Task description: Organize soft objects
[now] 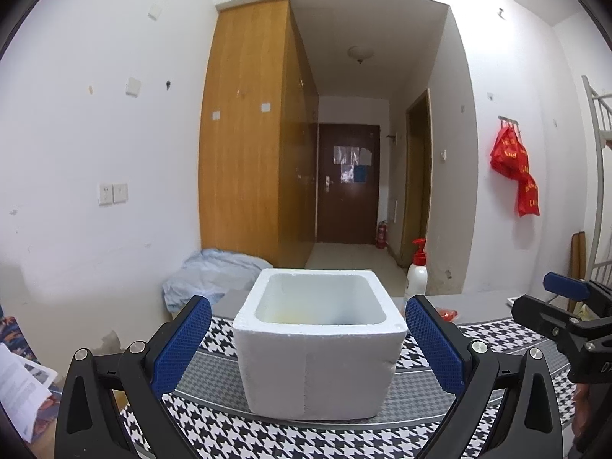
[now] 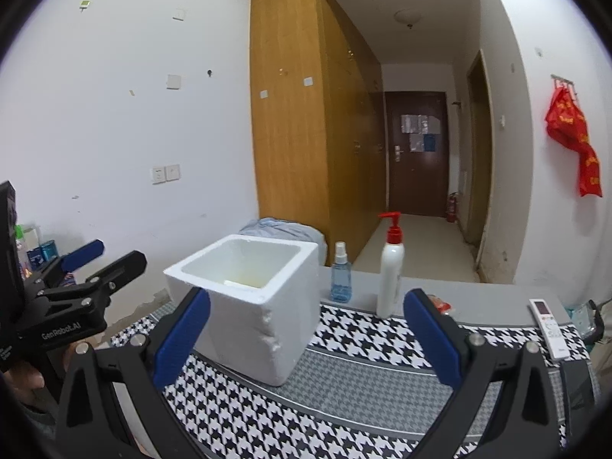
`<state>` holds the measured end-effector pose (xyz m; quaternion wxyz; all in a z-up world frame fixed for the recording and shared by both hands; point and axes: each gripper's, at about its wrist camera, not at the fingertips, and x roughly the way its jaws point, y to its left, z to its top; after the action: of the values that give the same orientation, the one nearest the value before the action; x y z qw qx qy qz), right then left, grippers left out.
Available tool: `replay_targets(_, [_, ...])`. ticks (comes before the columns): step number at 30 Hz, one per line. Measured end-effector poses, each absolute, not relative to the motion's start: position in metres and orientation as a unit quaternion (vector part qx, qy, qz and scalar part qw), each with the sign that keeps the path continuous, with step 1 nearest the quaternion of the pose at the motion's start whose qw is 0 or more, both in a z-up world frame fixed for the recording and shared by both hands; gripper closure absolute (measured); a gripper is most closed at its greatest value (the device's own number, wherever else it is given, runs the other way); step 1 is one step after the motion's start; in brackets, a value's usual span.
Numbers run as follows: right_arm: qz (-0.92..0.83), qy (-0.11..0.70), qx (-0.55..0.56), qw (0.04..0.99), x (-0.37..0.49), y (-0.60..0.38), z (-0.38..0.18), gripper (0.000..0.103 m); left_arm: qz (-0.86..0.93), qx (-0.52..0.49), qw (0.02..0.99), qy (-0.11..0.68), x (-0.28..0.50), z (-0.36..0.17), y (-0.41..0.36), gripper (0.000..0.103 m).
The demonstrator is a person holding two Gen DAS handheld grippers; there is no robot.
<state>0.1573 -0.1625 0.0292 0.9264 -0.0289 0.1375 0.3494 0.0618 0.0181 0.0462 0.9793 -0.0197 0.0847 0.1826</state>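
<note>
The white foam box (image 1: 319, 340) is framed squarely between the wide-open fingers of the left claw (image 1: 308, 348); from the equally open, empty right claw (image 2: 306, 344) it is offset leftward.

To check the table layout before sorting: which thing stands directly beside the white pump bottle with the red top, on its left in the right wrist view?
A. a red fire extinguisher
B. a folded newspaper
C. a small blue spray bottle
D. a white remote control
C: the small blue spray bottle stands just left of the white pump bottle, between it and the foam box.
</note>
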Motion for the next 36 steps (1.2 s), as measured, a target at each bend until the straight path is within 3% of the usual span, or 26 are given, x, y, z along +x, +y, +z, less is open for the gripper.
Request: replay_targets(36, [0.352, 0.146, -0.011, 0.924, 0.138, -0.181, -0.012, 0.001, 0.175, -0.014, 0.98, 0.094, 0.047, 0.007, 0.005, 0.001])
